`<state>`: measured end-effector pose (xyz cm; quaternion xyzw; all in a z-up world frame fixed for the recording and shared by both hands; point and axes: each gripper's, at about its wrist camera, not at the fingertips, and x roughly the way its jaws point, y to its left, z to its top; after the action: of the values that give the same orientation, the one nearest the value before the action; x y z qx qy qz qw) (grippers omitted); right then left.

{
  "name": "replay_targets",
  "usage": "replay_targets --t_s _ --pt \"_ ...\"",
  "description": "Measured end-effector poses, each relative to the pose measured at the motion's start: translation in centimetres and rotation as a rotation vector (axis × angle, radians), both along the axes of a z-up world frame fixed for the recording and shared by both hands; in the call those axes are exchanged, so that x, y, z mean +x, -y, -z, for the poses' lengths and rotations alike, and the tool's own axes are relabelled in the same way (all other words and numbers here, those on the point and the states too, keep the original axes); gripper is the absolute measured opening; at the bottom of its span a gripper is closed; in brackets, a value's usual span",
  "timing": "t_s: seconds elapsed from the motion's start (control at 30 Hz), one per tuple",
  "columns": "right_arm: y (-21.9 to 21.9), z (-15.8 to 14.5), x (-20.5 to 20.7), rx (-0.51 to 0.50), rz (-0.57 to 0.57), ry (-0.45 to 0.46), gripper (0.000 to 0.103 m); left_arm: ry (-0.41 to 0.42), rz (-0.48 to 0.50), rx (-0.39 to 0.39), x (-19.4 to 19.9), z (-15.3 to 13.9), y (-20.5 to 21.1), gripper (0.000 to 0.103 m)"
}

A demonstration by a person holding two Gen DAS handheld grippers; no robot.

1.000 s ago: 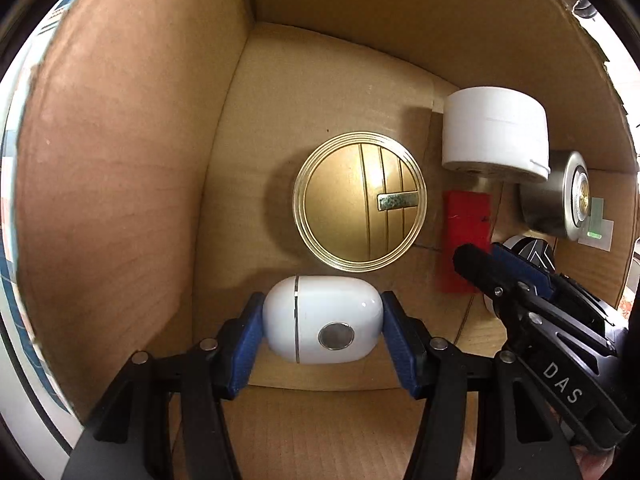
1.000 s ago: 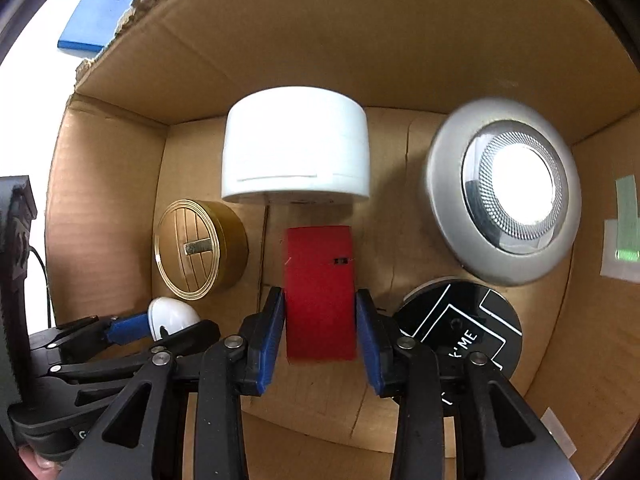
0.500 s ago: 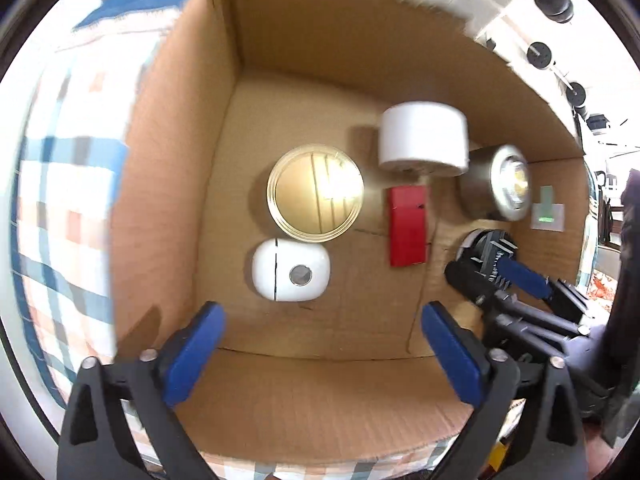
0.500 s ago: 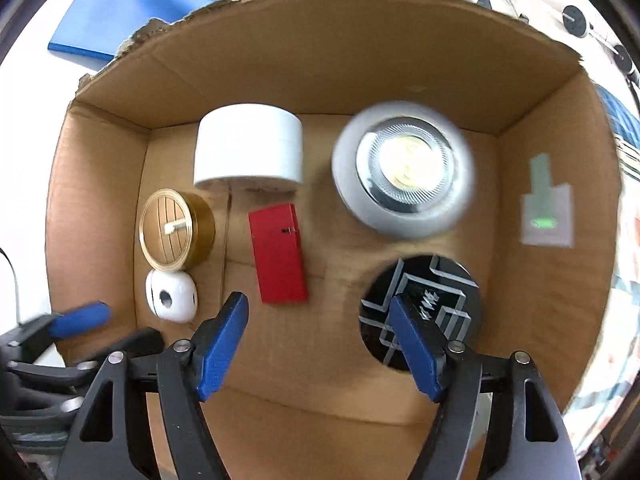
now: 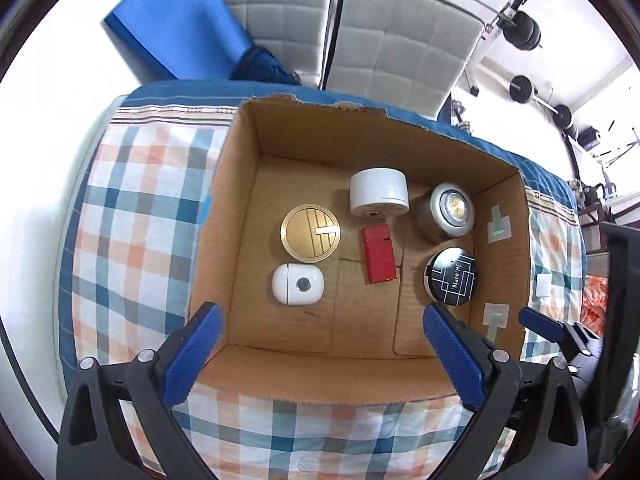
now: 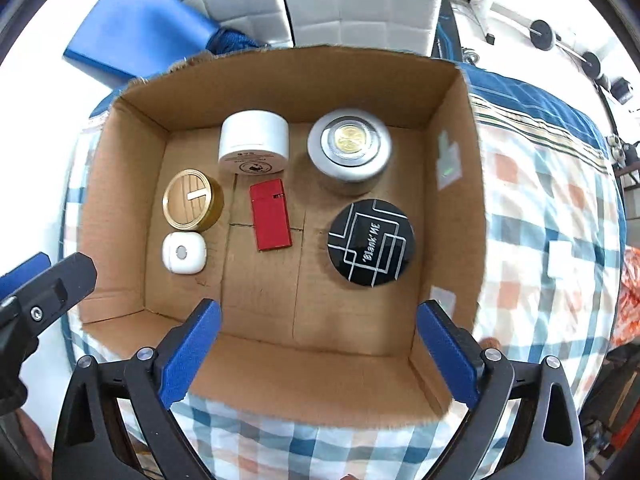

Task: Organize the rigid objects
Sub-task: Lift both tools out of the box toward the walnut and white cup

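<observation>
An open cardboard box (image 5: 224, 208) (image 6: 452, 184) lies on a checked cloth. On its floor rest a white earbud case (image 5: 297, 285) (image 6: 184, 253), a gold round tin (image 5: 311, 233) (image 6: 192, 199), a red lighter (image 5: 378, 253) (image 6: 270, 215), a white round jar (image 5: 379, 192) (image 6: 253, 141), a silver push light (image 5: 446, 213) (image 6: 349, 145) and a black round tin (image 5: 453, 276) (image 6: 370, 242). My left gripper (image 5: 320, 322) hangs open above the box's near edge, empty. My right gripper (image 6: 318, 318) hangs above the near wall, its jaws still opening, nothing between them.
The checked cloth (image 5: 132, 216) (image 6: 556, 232) surrounds the box on all sides. A blue mat (image 5: 176, 28) and white padded chairs (image 5: 400, 48) stand behind. Weights on a rack (image 5: 524, 88) sit at the far right. Green-marked tape patches (image 5: 498, 229) stick to the box's right wall.
Both grippers let go, the left of the white earbud case, the right of the red lighter. Both opened wide and rose out of the box, so the whole box now shows.
</observation>
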<state>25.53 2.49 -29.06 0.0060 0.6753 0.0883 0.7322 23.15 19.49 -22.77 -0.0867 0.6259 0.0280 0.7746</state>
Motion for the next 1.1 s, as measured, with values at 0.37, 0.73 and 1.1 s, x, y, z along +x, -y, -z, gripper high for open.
replay_targets --t_s 0.37,0.73,1.1 --pt "2.4 -7.1 -4.2 -0.001 -0.013 0.123 0.1 0.056 0.025 0.054 -4.3 -3.8 0.6 0.103" --pt "6.3 -10.2 -6.1 0.075 0.029 0.146 0.1 0.12 0.085 0.05 -5.2 -7.1 4.2 0.103" --pt "21.5 -8.1 -7.5 -0.021 0.252 0.077 0.1 0.094 0.302 0.024 -5.4 -4.7 18.8 0.103"
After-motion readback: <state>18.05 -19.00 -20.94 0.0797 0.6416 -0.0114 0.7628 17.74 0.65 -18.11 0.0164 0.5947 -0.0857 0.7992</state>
